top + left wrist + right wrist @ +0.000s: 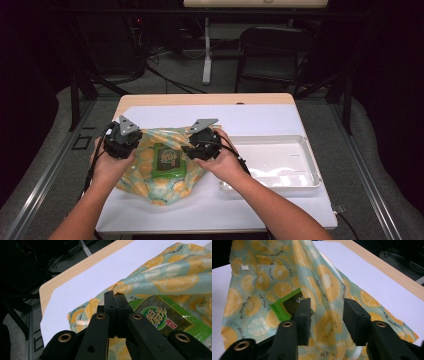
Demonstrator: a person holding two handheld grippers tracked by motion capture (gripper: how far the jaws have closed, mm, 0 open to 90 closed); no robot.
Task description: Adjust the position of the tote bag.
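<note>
Left gripper (115, 295) is clamped on the lemon-print cloth (150, 175); right gripper (325, 312), jaws apart, should be closed squarely on its fold.

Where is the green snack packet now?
In the high view, the green snack packet lies on the lemon-print cloth, between both grippers, left of the white tray.

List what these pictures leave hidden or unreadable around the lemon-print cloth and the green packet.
- Green packet: print too small in the high view; cloth covers most of it in the right gripper view.
- Left gripper: its shut jaws hide the pinched cloth edge.
- White tray: contents lost in glare, high view.
</note>
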